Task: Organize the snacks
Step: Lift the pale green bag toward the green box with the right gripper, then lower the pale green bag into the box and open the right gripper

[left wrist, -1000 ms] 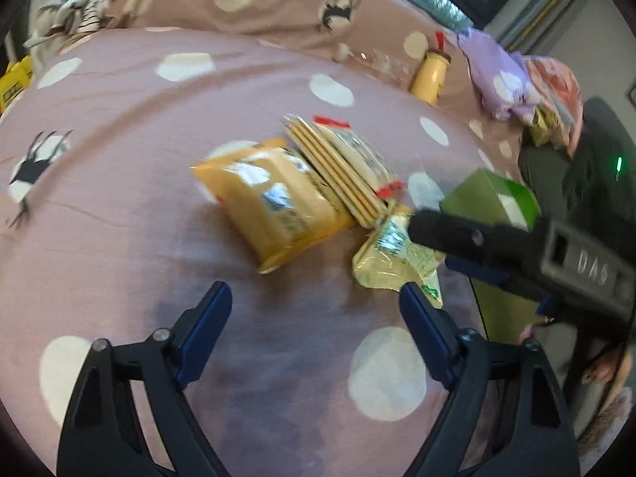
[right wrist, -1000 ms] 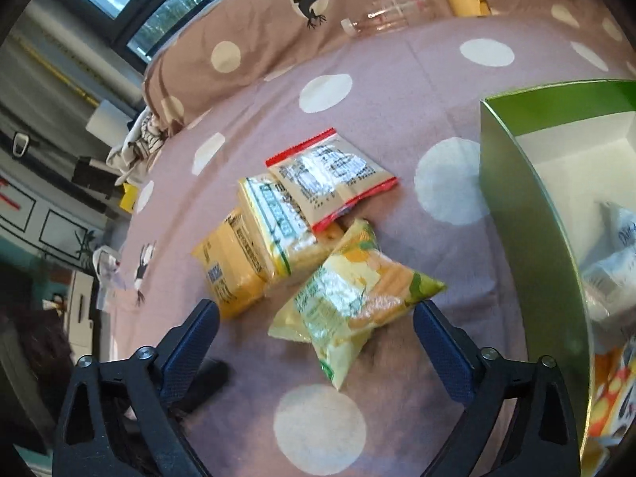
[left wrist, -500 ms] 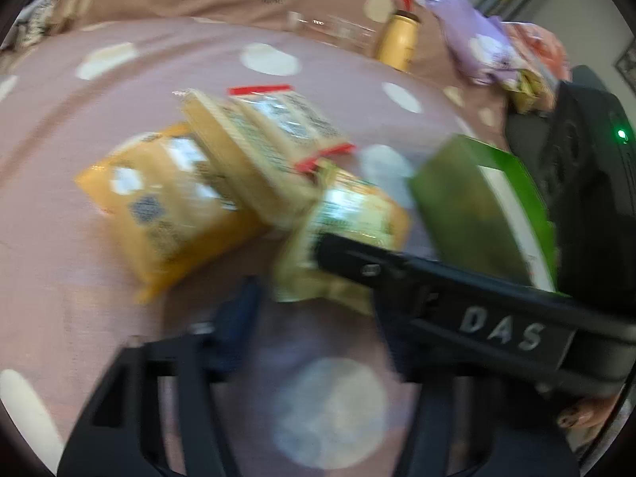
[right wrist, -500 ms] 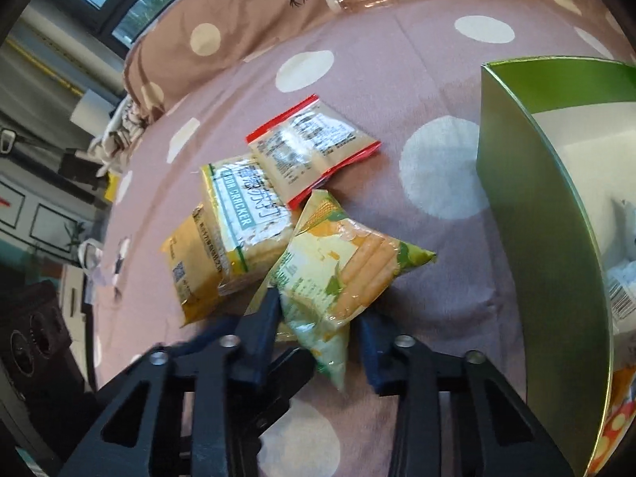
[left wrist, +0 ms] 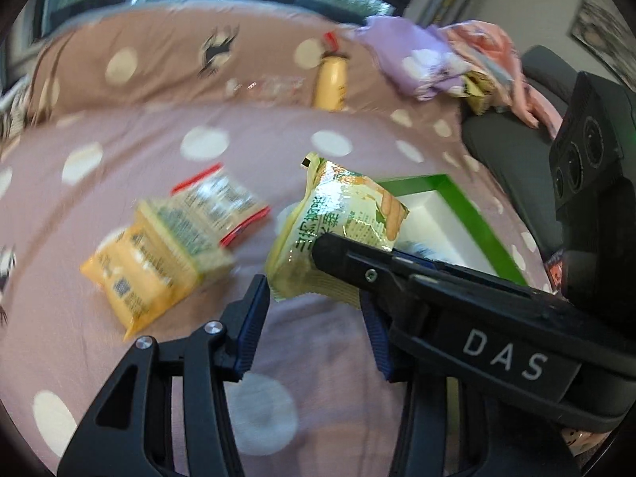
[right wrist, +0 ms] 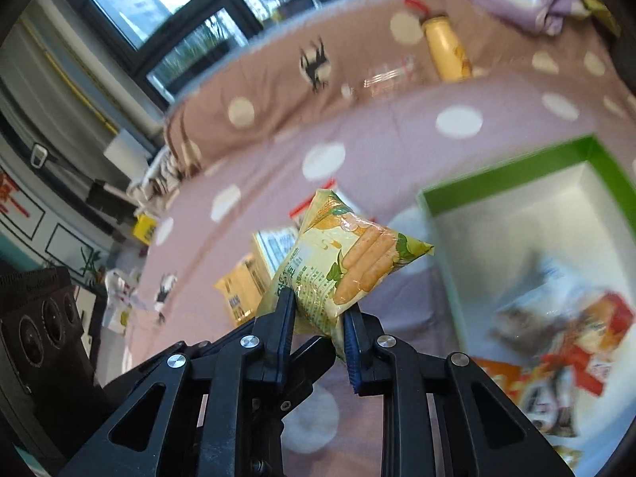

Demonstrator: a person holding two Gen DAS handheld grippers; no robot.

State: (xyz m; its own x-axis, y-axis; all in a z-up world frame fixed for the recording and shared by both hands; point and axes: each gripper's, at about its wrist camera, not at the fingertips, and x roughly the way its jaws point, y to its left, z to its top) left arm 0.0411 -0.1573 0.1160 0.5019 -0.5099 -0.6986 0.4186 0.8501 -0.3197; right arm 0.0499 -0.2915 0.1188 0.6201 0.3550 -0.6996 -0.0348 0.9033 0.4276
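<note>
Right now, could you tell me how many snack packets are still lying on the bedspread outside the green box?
3: an orange packet, a cracker packet leaning on it, and a red-edged packet behind. Others may be hidden behind the right gripper.

White "DAS" lettering on black body of right gripper [left wrist: 359, 274], lower right of left wrist view, green Chinese chars on yellow-green snack pack [left wrist: 338, 230] at centre, probably 3-4 chars, too blurred to read, QR code on orange pack [left wrist: 135, 290], mid-left.

Window daylight, motion blur, fisheye warping.
</note>
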